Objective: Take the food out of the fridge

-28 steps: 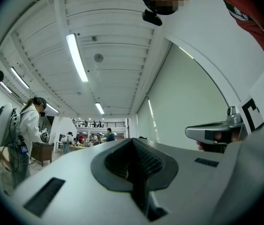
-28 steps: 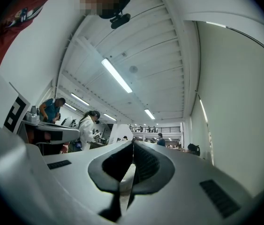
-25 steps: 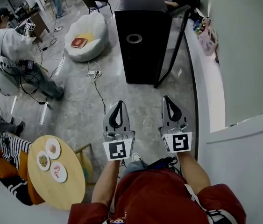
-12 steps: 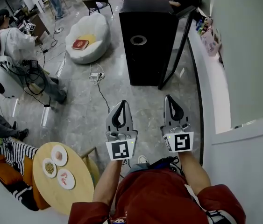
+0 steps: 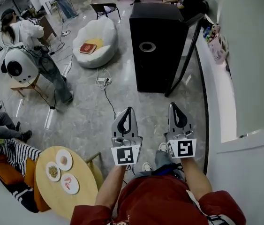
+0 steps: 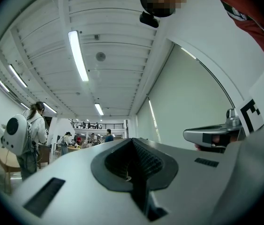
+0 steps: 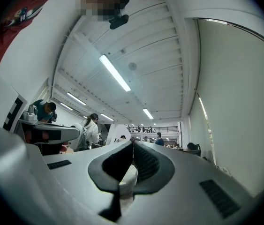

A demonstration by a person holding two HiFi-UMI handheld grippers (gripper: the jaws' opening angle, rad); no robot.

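A tall black fridge stands ahead on the grey floor. A thin dark panel, apparently its door, angles out from its right side. No food inside it shows from here. My left gripper and right gripper are held side by side in front of me, well short of the fridge, pointing towards it. Both are shut with nothing in them. The left gripper and right gripper views show only closed jaws, ceiling and the far room.
A round wooden table at lower left carries three small plates of food. A white beanbag with a red book lies left of the fridge. A cable crosses the floor. A white counter runs along the right. People stand and sit at the left.
My view has advanced and swung: the fridge now sits further right in the frame and the grippers lower. The person in white at the left has moved. Both grippers stay shut.
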